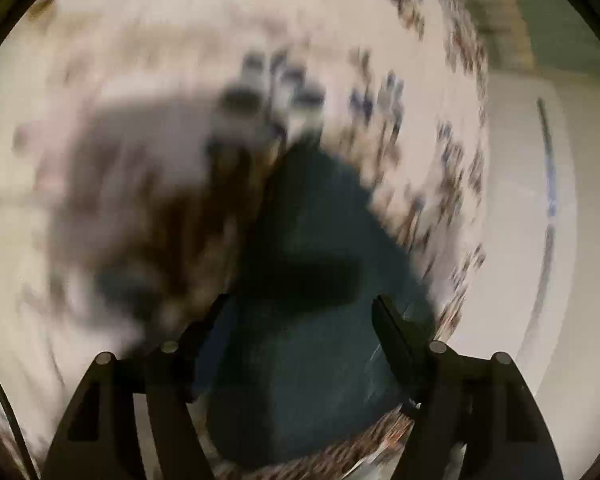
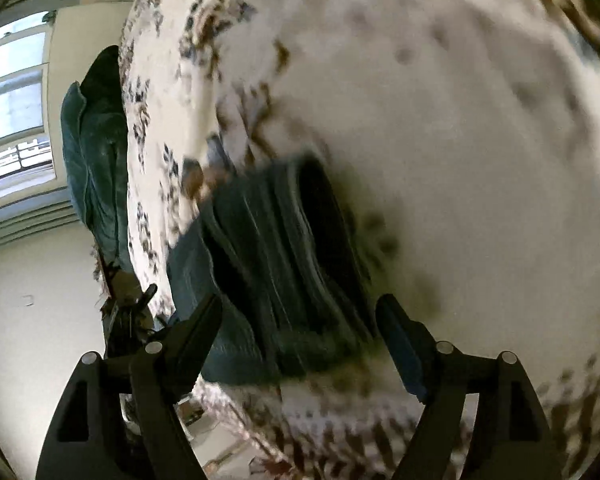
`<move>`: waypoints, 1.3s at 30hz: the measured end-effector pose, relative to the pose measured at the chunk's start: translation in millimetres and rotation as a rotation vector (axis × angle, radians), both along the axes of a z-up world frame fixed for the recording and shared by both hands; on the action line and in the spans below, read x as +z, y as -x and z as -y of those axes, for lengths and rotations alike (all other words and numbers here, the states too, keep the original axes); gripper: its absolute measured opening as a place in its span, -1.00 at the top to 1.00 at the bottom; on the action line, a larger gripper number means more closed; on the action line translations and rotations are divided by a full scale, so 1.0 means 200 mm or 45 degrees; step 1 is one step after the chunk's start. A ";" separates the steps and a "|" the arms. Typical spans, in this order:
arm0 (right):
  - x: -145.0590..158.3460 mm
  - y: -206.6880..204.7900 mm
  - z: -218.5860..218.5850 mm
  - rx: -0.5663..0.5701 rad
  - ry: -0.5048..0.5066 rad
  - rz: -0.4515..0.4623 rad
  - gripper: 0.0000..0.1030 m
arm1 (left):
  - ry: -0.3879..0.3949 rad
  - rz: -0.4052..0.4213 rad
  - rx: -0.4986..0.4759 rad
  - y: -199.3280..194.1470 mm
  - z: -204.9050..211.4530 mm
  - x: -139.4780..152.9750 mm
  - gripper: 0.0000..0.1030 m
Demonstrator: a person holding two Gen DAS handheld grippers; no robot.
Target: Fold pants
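Heavy motion blur, window daylight, fisheye vignetting

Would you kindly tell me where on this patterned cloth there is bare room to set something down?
In the right wrist view, the pale cloth right of the dark pants lies bare up to its printed border. The left wrist view shows a second bare stretch left of the pants, though blurred. It is crowded around the pants.

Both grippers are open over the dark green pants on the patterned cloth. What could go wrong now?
1. The folded pants lie near the edge of the patterned cloth, so a push might slide them off.
2. The right gripper has open fingers astride the stacked layers, so closing may catch only some.
3. The left gripper view is blurred, so a grasp could miss the fabric edge.
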State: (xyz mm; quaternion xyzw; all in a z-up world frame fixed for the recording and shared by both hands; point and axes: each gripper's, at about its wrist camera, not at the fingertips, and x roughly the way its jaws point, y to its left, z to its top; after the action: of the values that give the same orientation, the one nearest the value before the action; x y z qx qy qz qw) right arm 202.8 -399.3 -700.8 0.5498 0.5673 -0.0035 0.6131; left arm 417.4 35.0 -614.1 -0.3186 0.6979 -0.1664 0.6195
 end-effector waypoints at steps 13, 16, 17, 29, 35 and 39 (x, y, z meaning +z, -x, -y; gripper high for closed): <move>-0.19 0.01 -0.10 -0.044 0.043 -0.047 0.17 | -0.182 0.071 -0.200 0.16 0.10 -0.12 -0.44; -0.26 0.03 -0.10 -0.081 -0.035 -0.068 -0.06 | -0.133 0.061 -0.146 0.15 0.08 -0.12 -0.48; -0.27 0.03 -0.10 -0.093 -0.062 -0.049 -0.14 | -0.105 0.048 -0.115 0.15 0.05 -0.13 -0.56; -0.37 -0.11 -0.27 -0.186 -0.290 0.242 -0.77 | -0.051 0.076 -0.145 0.03 0.18 -0.18 -0.95; -0.39 -0.17 -0.30 -0.140 -0.180 0.189 -0.65 | -0.163 0.187 -0.184 0.04 0.22 -0.09 -0.34; -0.26 -0.15 -0.33 -0.082 -0.060 0.214 -0.11 | -0.162 0.210 -0.153 0.09 0.16 0.01 0.08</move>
State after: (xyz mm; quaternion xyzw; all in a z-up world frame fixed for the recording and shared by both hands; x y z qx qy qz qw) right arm 232.5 -333.3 -753.1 0.5803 0.4958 0.0361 0.6451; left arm 400.1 3.9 -612.3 -0.2213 0.6715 -0.1843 0.6827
